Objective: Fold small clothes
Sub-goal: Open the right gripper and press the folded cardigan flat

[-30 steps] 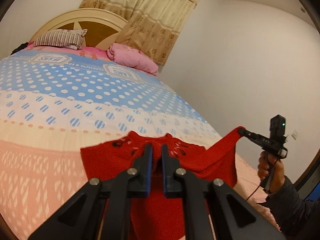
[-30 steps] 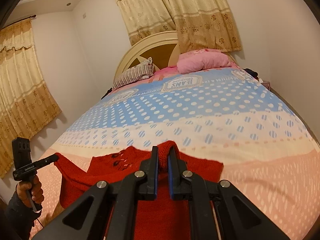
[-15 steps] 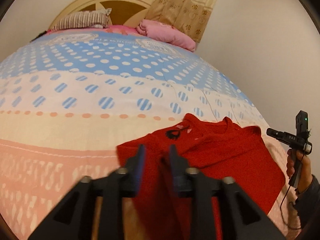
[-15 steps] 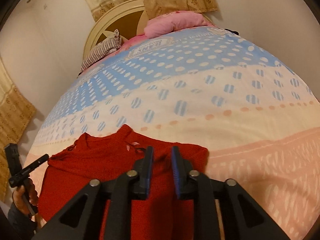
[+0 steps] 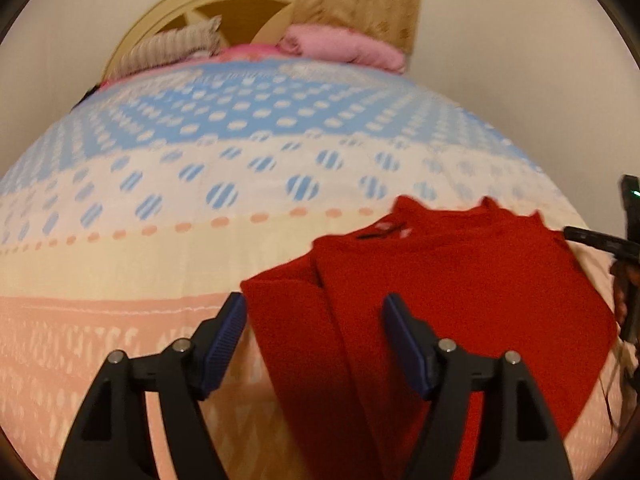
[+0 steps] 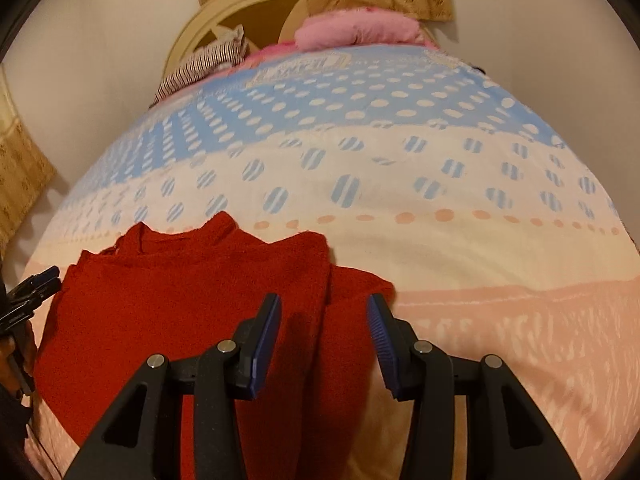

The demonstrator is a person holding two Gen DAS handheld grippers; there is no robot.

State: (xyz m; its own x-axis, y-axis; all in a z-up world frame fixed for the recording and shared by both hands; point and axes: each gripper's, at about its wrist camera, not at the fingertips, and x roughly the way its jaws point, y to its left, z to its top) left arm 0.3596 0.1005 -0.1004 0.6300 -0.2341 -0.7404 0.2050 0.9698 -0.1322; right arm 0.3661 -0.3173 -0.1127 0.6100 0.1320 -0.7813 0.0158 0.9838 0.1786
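Note:
A small red knitted sweater (image 5: 460, 280) lies spread on the bed, neck toward the headboard, one sleeve folded along its left side. My left gripper (image 5: 314, 320) hovers over that left edge, jaws opening, the pads clear of the cloth. From the right wrist the same red sweater (image 6: 192, 292) fills the lower left. Above its right edge hangs my right gripper (image 6: 323, 320), jaws opening too, with cloth below the gap but not pinched. At the frame edge each view catches the other gripper: right gripper (image 5: 600, 240), left gripper (image 6: 32, 284).
The bedspread (image 6: 400, 184) is banded blue with white dots, cream with striped dots, and pink near me. A striped pillow (image 6: 204, 64) and a pink pillow (image 6: 356, 30) lie by the round headboard (image 5: 224, 4). Curtains hang behind; walls flank both bed sides.
Both grippers came down toward the bed and let go of the sweater; their jaws went from shut to spread. The sweater, held up before, now lies flat on the spread.

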